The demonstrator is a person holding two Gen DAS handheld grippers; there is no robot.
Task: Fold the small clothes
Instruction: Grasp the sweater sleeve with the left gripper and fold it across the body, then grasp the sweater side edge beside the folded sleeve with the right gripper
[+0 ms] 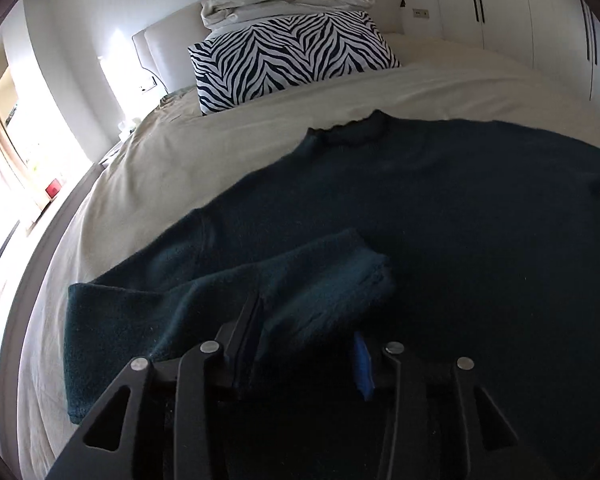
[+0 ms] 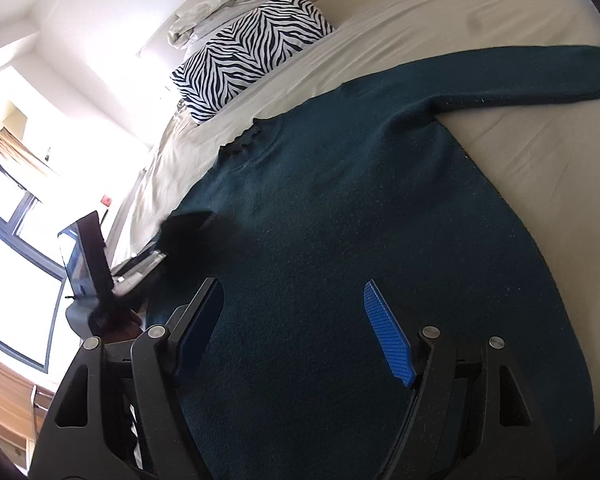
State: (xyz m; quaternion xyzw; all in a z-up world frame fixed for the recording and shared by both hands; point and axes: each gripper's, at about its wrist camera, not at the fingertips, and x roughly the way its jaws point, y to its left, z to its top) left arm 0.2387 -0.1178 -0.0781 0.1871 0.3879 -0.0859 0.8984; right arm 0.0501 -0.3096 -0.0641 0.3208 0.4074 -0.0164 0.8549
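Sweater: dark teal; pillow beyond gripper: black-and-white zebra stripes; sheet: cream, possibly beige; finger pads: blue

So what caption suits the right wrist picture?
Open right gripper hovering over a teal sweater spread on a bed.

The sweater's folded sleeve hides the left tongs' tips, so their grip is unclear. At the right wrist view's right edge the other sleeve is cut off. The sleeve end left of centre there is blurred.
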